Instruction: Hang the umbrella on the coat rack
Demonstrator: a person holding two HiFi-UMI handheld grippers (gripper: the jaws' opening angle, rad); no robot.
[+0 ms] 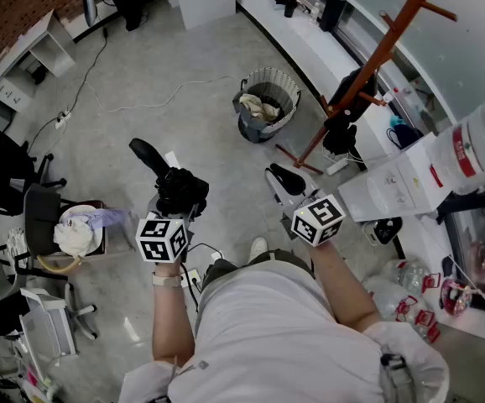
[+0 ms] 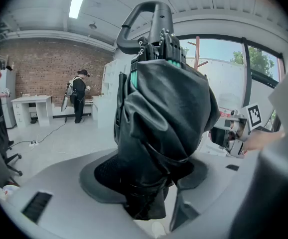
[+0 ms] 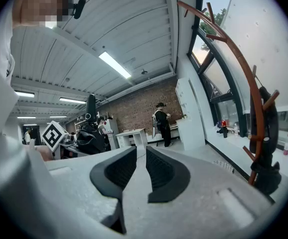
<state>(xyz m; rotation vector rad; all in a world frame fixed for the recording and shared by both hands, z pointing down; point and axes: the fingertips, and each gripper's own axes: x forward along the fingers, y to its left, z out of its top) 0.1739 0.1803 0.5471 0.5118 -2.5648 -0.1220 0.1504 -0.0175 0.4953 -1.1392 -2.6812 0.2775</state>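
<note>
The left gripper holds a folded black umbrella, its handle slanting up and left over the grey floor. The right gripper sits beside it, apart. Near the floor's right edge stands a brown coat rack with a black bag hung on it. A wire bin stands just left of its base.
</note>
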